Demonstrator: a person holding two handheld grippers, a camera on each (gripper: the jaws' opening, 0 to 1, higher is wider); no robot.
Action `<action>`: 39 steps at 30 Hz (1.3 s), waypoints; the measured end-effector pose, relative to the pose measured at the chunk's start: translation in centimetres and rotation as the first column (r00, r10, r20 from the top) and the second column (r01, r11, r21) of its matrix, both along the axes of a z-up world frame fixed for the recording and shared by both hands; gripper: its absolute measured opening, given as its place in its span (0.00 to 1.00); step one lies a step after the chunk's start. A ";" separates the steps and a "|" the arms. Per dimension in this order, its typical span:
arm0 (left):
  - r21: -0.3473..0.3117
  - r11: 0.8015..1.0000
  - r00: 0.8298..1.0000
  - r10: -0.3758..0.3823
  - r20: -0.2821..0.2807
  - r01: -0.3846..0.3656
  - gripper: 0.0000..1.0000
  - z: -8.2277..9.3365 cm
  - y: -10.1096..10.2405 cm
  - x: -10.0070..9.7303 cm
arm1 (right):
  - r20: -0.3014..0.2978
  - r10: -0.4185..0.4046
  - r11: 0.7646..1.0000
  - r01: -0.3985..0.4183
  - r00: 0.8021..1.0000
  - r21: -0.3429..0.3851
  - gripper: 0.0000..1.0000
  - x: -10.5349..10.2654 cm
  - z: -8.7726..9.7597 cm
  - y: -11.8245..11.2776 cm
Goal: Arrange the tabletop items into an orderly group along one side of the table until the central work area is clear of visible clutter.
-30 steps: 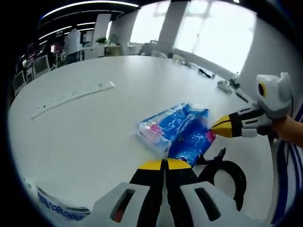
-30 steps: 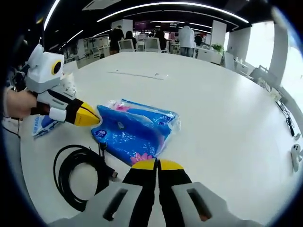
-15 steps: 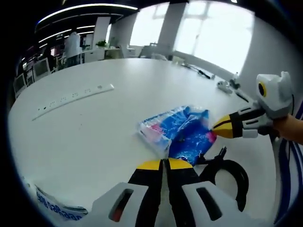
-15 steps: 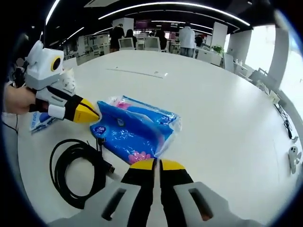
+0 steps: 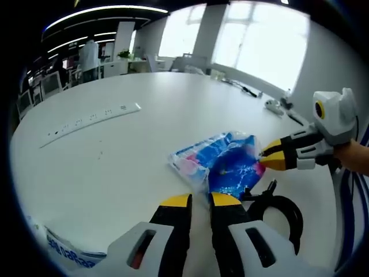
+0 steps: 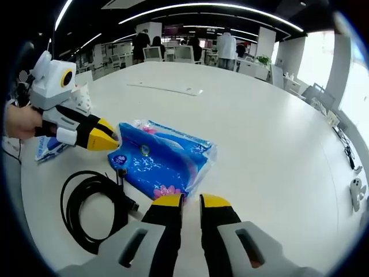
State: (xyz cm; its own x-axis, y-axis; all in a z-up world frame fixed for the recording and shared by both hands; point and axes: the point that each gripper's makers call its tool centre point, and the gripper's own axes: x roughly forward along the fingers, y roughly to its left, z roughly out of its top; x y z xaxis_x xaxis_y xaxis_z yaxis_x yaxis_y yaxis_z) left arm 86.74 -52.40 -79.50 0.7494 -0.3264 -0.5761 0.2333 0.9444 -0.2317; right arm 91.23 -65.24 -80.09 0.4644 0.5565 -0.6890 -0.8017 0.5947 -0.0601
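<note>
A blue and pink plastic packet (image 5: 222, 164) (image 6: 164, 161) lies on the white table (image 5: 115, 161), between my two grippers. My left gripper (image 5: 200, 201) stands just short of the packet's near edge, its jaws a little apart and holding nothing. It also enters the right gripper view from the left, as left gripper (image 6: 102, 139), with its yellow tip at the packet's left end. My right gripper (image 6: 191, 201) sits just before the packet, jaws slightly parted and holding nothing. In the left gripper view, the right gripper (image 5: 271, 158) has its tip against the packet's right end.
A coiled black cable (image 6: 92, 208) (image 5: 279, 213) lies beside the packet. A white and blue pack (image 6: 49, 147) (image 5: 69, 254) rests near the table edge. A long white power strip (image 5: 89, 118) (image 6: 167, 88) lies farther out. A small white device (image 6: 357, 193) sits at the right.
Both grippers' jaws were closed together before and now stand slightly apart. Both views have barely shifted, and the packet lies where it was.
</note>
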 end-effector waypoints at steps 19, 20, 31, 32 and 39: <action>-0.028 1.000 1.000 0.008 0.025 -0.007 0.24 1.7 0.5 -0.6 | 0.015 -0.029 0.996 0.028 0.999 0.082 0.29 -0.5 2.6 0.8; -0.031 0.999 1.000 0.009 0.023 -0.008 0.24 1.8 0.5 -0.7 | 0.020 -0.026 0.996 0.024 0.999 0.085 0.29 -0.7 2.8 0.9; -0.078 0.996 0.996 -0.043 0.083 0.049 0.48 4.3 0.5 -3.1 | 0.056 -0.004 0.990 -0.004 0.998 0.141 0.41 -1.8 5.1 2.4; -0.075 0.996 0.996 -0.040 0.082 0.046 0.46 4.4 0.7 -3.4 | 0.051 -0.006 0.990 -0.001 0.999 0.141 0.41 -1.8 5.1 2.5; -0.104 0.994 0.997 -0.010 0.080 0.018 0.50 4.9 1.8 -5.1 | 0.064 0.012 0.991 -0.021 0.998 0.135 0.42 -2.4 6.6 3.4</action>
